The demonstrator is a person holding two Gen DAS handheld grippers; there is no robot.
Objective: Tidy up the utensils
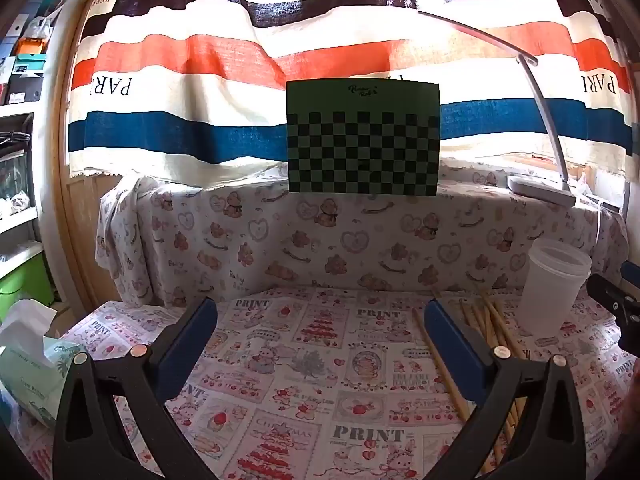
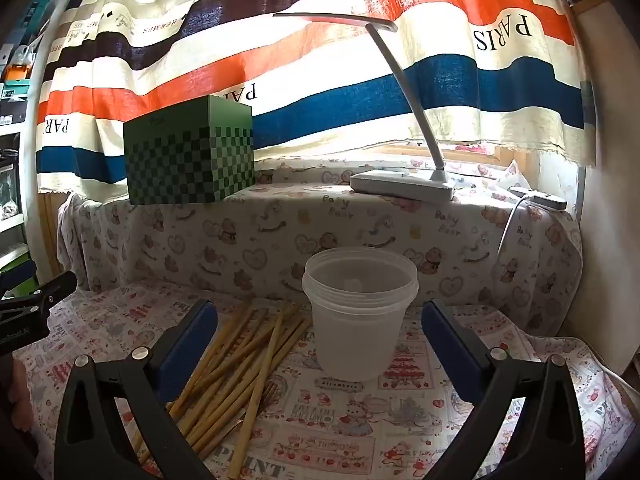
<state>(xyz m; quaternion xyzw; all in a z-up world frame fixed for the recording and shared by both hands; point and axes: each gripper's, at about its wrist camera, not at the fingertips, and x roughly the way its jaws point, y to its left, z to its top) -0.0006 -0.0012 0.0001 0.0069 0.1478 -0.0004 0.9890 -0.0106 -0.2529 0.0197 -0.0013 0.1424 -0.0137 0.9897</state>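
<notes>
My left gripper (image 1: 320, 344) has its jaws spread wide, holding nothing and touching nothing; between them lies only the printed cloth of the desk (image 1: 304, 364). My right gripper (image 2: 320, 344) likewise has its jaws spread wide and empty, above the desk.

Chopsticks (image 2: 240, 360): a loose heap of pale sticks lying flat on the desk, crossing one another, just left of the cup (image 2: 358, 312). In the right view the heap runs under and beside my left finger; I cannot tell whether it touches. The cup stands upright, translucent, open-topped, near the desk's far edge, framed between my right jaws but apart from both.

Left view only: the chopsticks (image 1: 452, 368) appear toward the desk's right edge, partly hidden behind my right finger, with the cup (image 1: 554, 284) beyond them; a tissue pack (image 1: 28, 364) sits at the left edge; the tip of my right gripper (image 1: 614, 300) enters from the right.

Right view only: the lamp (image 2: 402, 182) base shows in full on the raised ledge behind the desk, beside the green checkered box (image 2: 188, 152), whose side face also shows; my left gripper (image 2: 28, 304) shows at the left edge.
</notes>
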